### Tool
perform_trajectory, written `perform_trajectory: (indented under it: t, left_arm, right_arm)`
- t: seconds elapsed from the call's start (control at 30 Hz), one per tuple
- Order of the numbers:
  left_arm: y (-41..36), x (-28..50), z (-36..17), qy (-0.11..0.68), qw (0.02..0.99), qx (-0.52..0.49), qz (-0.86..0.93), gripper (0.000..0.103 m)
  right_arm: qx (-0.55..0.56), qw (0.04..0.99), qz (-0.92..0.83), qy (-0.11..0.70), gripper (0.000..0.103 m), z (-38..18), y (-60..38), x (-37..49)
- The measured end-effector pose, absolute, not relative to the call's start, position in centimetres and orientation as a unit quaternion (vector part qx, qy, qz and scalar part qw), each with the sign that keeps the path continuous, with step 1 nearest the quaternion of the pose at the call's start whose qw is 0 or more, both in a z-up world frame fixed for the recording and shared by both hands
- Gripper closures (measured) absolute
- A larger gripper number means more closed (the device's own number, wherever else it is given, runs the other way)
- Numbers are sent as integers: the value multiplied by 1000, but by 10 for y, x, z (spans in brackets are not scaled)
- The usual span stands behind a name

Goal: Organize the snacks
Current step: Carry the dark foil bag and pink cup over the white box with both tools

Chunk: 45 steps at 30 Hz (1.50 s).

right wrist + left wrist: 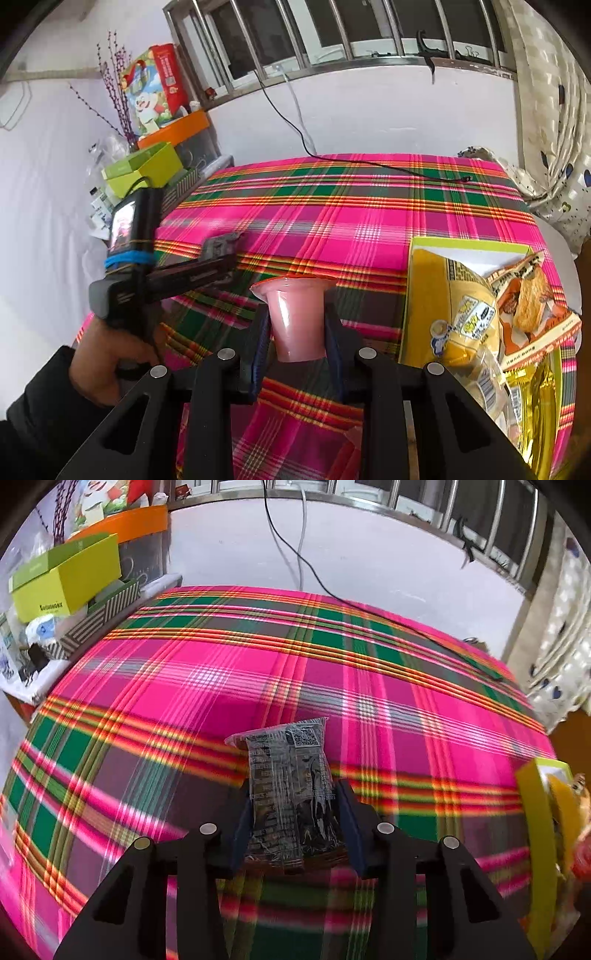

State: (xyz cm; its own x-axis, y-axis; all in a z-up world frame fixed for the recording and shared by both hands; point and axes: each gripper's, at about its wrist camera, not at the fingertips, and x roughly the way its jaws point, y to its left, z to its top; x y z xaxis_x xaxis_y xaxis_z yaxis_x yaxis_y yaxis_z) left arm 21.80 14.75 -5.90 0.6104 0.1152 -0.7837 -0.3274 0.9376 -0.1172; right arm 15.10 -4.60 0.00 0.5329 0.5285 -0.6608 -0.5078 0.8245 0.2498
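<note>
The left tongs (293, 808) are closed on a clear-wrapped dark snack packet (291, 786), lifted above the plaid table (258, 672). The right tongs (295, 328) grip a pink jelly cup (295, 317) by its sides, probably to spare the foil lid. Both likely head for the yellow-green box (469, 245), already holding 2 or more snack bags (469, 314) near the table's right edge; the centre is free.

A table (369, 221) draped in a bright pink, green and orange plaid cloth fills the middle. A thin black cable (406, 170) trails across its far side. Near its right edge sits a shallow yellow-green cardboard box (469, 246) holding snack packets.
</note>
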Motion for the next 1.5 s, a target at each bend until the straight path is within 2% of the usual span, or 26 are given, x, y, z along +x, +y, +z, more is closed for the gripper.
perform_trajectory:
  t: [0.63,1.5]
  left_arm:
    - [117,115,-12,372,916,-128,77,60]
    - [81,20,1,352,926,-124,56,60]
  right_arm:
    - [11,879,292,377,77,6,-61,111]
    - [-1,873,320,369,77,13,-63,38]
